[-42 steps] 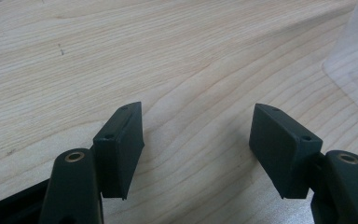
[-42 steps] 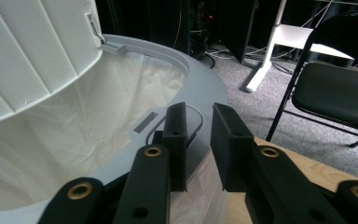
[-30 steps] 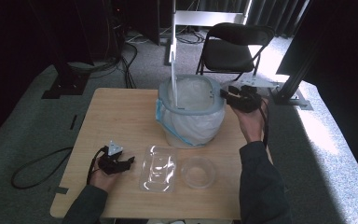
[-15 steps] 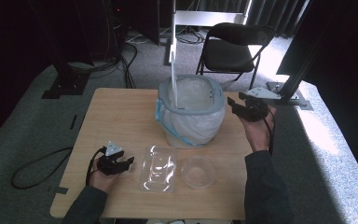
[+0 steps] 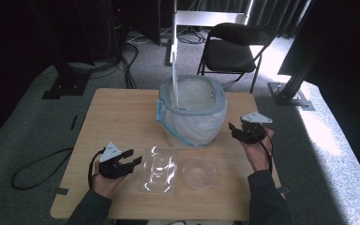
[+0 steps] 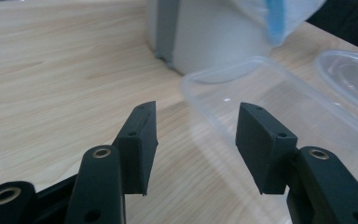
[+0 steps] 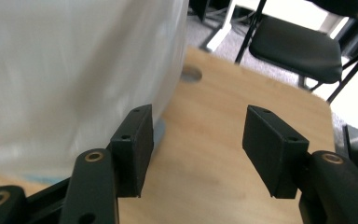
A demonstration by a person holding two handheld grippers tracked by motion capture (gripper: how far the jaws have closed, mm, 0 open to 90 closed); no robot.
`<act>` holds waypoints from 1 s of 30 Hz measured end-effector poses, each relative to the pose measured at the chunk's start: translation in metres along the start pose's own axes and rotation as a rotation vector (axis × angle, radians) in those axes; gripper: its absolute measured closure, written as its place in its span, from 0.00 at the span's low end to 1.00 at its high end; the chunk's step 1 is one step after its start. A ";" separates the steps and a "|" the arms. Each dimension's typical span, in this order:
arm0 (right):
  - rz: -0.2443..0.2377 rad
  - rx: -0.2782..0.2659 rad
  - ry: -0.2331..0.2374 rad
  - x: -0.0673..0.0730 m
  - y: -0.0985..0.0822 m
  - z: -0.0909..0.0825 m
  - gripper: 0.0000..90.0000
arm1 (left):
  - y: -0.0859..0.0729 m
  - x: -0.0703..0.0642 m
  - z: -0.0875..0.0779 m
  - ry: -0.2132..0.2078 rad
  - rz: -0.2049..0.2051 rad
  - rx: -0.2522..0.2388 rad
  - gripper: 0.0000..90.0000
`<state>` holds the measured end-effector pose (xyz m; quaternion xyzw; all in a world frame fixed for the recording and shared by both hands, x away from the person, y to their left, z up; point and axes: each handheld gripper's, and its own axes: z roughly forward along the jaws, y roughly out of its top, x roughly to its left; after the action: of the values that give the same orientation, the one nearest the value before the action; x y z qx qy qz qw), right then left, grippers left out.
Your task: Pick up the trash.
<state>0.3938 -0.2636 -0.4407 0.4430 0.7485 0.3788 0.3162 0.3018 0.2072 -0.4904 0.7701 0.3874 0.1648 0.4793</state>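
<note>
Clear plastic tray [image 5: 159,168] lies at the desk's [image 5: 122,117] six o'clock, just right of the left gripper [image 5: 132,159]; the right gripper [image 5: 234,130] hovers beside the lined bin [image 5: 192,112].

From the left gripper's view, its fingers [image 6: 140,140], just closing, stand apart and empty before the tray [image 6: 279,107].

From the right gripper's view, its fingers [image 7: 133,144], just opening, are empty, the bin [image 7: 74,70] at ten o'clock.

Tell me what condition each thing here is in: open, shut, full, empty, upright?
Bin: upright, lined with a bag, top open.
Tray: clear, empty, flat on the table.
Bowl: clear, empty, upright.
Left gripper: fingers apart, just been closing, nothing between them.
Right gripper: fingers apart, just been opening, holding nothing, beside the bin.
Chair: unfolded, unoccupied.
</note>
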 end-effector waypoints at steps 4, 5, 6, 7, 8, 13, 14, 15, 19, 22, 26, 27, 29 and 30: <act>-0.003 0.037 0.004 0.003 -0.021 0.005 0.45 | 0.003 -0.007 0.003 -0.017 0.010 0.000 0.58; -0.007 0.051 0.003 0.004 -0.026 0.007 0.45 | 0.003 -0.008 0.004 -0.019 0.012 0.003 0.59; -0.007 0.058 0.002 0.005 -0.029 0.008 0.45 | 0.003 -0.010 0.005 -0.026 0.016 0.004 0.61; -0.006 0.067 0.007 0.006 -0.034 0.010 0.45 | 0.003 -0.011 0.005 -0.031 0.021 0.006 0.63; -0.008 0.074 0.008 0.007 -0.037 0.011 0.45 | 0.004 -0.013 0.006 -0.035 0.026 0.012 0.65; -0.021 0.104 0.010 0.017 -0.055 0.016 0.44 | 0.004 -0.018 0.011 -0.058 0.071 0.052 0.80; -0.021 0.106 0.010 0.019 -0.058 0.016 0.44 | 0.003 -0.019 0.013 -0.052 0.083 0.066 0.83; -0.020 0.107 0.011 0.021 -0.061 0.017 0.44 | 0.002 -0.020 0.016 -0.037 0.099 0.085 0.84; -0.023 0.126 0.004 0.024 -0.071 0.018 0.44 | 0.000 -0.015 0.019 -0.010 0.106 0.109 0.87; -0.022 0.134 -0.003 0.023 -0.076 0.017 0.44 | -0.002 -0.007 0.020 0.032 0.090 0.137 0.89; -0.010 0.153 -0.009 0.020 -0.083 0.018 0.44 | -0.010 0.001 0.026 0.035 0.069 0.187 0.87; -0.007 0.158 -0.012 0.019 -0.086 0.018 0.44 | -0.011 0.002 0.027 0.035 0.066 0.190 0.85; -0.005 0.158 -0.012 0.018 -0.087 0.018 0.44 | -0.011 0.004 0.028 0.028 0.050 0.174 0.84; -0.005 0.159 -0.012 0.018 -0.088 0.018 0.44 | -0.010 0.005 0.027 0.022 0.047 0.171 0.81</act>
<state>0.3636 -0.2706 -0.5266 0.4673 0.7753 0.3148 0.2855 0.3171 0.1967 -0.5128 0.8151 0.3871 0.1510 0.4036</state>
